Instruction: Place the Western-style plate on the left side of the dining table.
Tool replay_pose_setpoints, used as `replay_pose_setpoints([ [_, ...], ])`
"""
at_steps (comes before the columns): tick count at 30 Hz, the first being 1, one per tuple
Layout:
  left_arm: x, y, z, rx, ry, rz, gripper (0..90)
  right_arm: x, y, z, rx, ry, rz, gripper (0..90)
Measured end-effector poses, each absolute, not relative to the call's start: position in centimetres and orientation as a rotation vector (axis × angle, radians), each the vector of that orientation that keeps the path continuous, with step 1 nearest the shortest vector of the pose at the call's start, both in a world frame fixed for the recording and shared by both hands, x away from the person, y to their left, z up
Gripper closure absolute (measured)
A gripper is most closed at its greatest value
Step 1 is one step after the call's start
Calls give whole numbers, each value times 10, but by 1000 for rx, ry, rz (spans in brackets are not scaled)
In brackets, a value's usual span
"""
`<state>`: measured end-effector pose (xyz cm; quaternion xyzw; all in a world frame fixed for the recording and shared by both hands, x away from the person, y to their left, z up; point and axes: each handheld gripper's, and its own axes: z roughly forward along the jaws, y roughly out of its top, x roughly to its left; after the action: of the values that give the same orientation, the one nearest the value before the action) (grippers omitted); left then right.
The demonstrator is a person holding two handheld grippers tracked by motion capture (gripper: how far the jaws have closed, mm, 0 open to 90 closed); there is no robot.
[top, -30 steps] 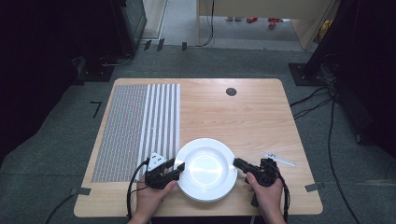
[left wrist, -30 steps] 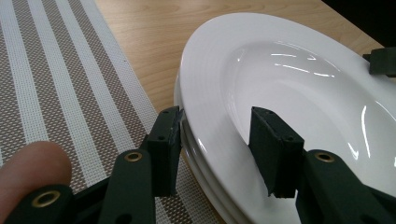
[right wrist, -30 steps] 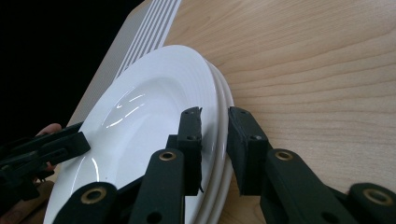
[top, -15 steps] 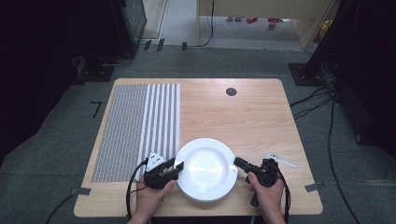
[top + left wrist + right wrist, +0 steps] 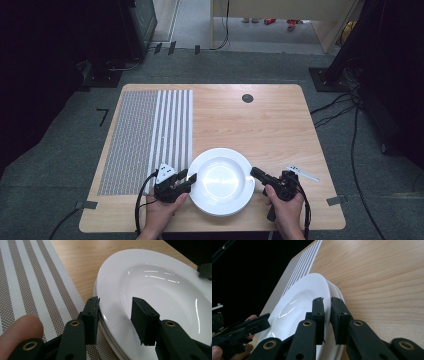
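Note:
A stack of white deep plates (image 5: 220, 176) sits near the front edge of the wooden table (image 5: 250, 125). My left gripper (image 5: 189, 177) is at the stack's left rim. In the left gripper view its jaws (image 5: 115, 302) stand apart astride the top plate (image 5: 155, 282): one outside the rim, one over the bowl. They have closed a little in the last moment. My right gripper (image 5: 254, 173) is at the right rim. In the right gripper view its jaws (image 5: 327, 300) are pinched on the top plate's rim (image 5: 304, 295).
A grey-and-white striped placemat (image 5: 150, 135) covers the table's left part, just beside the left gripper. A small white utensil (image 5: 301, 173) lies right of the right hand. A black round grommet (image 5: 247, 98) sits at the far side. Cables trail on the floor.

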<state>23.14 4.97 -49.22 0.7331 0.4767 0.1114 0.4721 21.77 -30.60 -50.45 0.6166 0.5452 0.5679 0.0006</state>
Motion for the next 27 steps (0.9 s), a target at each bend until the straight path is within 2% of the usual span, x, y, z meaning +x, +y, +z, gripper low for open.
replay_pose_setpoints([
  [10,232,50,-493,1781,1173,261,569,218,-301,-510,1885,1685,1818,819],
  [15,231,48,-493,1784,1167,288,568,217,-304,-508,1755,1647,1779,900],
  [18,231,47,-494,1786,1156,287,561,219,-301,-506,1802,1738,1961,900],
  [19,231,48,-494,1785,1156,284,554,215,-288,-502,1759,1769,1866,861],
  [20,231,48,-494,1787,1154,279,554,215,-288,-502,1759,1769,1866,861],
  [21,231,48,-494,1782,1155,272,546,214,-283,-499,1728,1767,1859,798],
  [22,231,48,-494,1782,1155,272,546,214,-283,-499,1728,1767,1859,798],
  [25,232,47,-495,1812,1163,276,539,215,-291,-502,1778,1659,1785,717],
  [27,233,47,-498,1806,1172,253,520,216,-299,-509,1852,1607,1731,715],
])
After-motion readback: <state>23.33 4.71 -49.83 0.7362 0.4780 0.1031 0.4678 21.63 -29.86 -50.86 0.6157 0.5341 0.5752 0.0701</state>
